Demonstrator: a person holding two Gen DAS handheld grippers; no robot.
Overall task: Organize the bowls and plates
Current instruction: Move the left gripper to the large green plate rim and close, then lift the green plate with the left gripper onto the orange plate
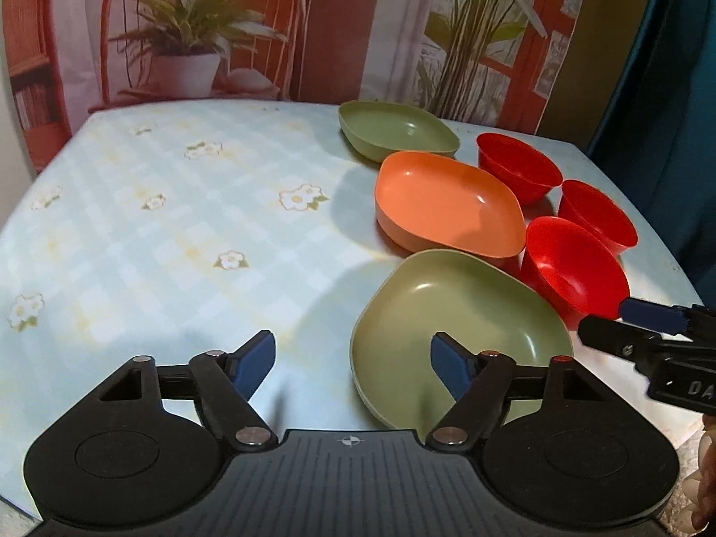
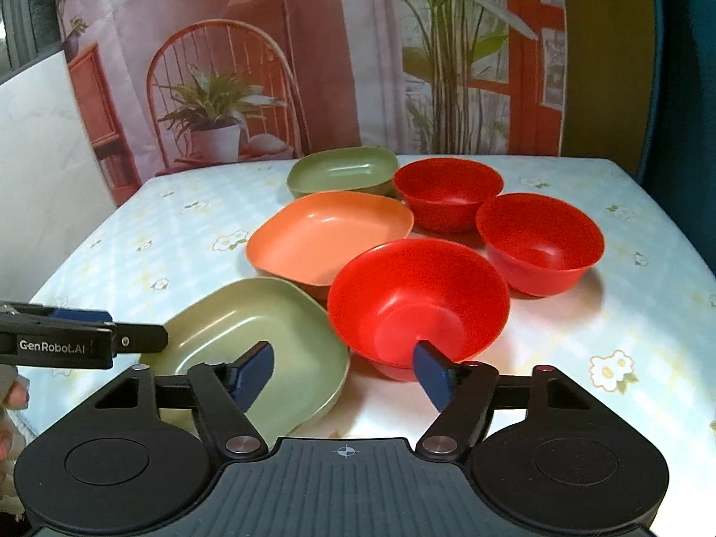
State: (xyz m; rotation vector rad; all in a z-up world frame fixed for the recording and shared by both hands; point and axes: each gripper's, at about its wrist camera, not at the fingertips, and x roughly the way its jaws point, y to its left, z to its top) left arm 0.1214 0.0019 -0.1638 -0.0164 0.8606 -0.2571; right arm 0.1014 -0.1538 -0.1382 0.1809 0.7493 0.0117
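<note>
On the flowered table, a near green plate, an orange plate and a far green plate lie in a row. Three red bowls stand to their right: near, middle, far. My left gripper is open and straddles the near green plate's left rim without pressing it. My right gripper is open, with one finger inside the near red bowl and the other over the green plate.
The tablecloth stretches bare of dishes to the left of the plates. A printed backdrop with a chair and plants hangs behind the table. The table's right edge lies close beyond the bowls. A person's fingers show at the left.
</note>
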